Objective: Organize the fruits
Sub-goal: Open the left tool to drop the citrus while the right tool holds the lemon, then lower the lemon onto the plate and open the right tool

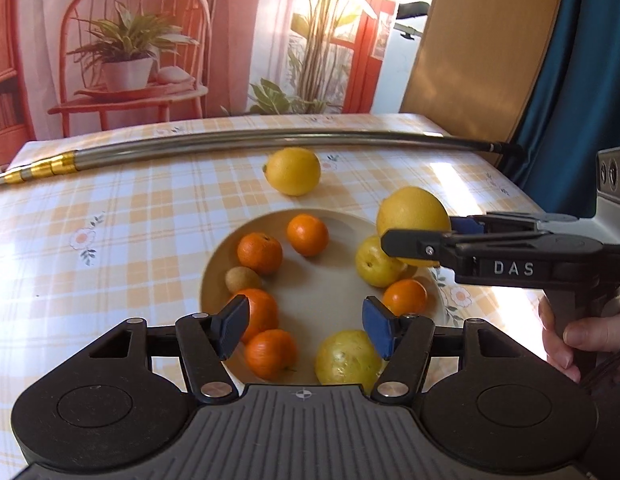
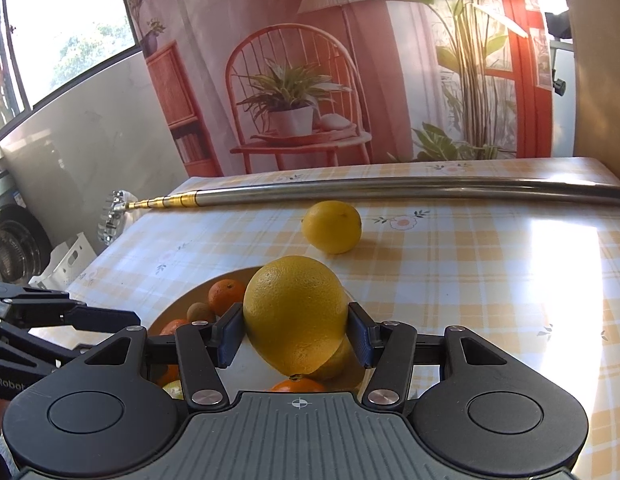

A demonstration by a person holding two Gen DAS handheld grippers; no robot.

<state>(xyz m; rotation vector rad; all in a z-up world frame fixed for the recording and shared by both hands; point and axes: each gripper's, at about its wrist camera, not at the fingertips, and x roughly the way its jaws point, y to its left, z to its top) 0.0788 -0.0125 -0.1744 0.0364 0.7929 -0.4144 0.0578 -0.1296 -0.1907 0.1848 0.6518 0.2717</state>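
A beige plate [image 1: 318, 292] on the checked tablecloth holds several oranges [image 1: 259, 252], a kiwi [image 1: 242, 279] and two pale yellow fruits [image 1: 376, 262]. My left gripper [image 1: 305, 326] hangs open over the plate's near side with nothing between its fingers. My right gripper [image 2: 295, 338] is shut on a large yellow citrus [image 2: 295, 312]. It holds the citrus above the plate's [image 2: 181, 300] right rim, where the citrus [image 1: 412, 216] also shows in the left wrist view. A lemon [image 1: 293, 170] lies alone on the cloth beyond the plate, the same lemon [image 2: 332, 226] the right wrist view shows.
A long telescopic metal pole [image 1: 269, 142] lies across the back of the table in front of a printed backdrop. A person's hand [image 1: 566, 336] grips the right tool's handle. Left of the table stand a white crate [image 2: 65, 264] and a wheel [image 2: 13, 244].
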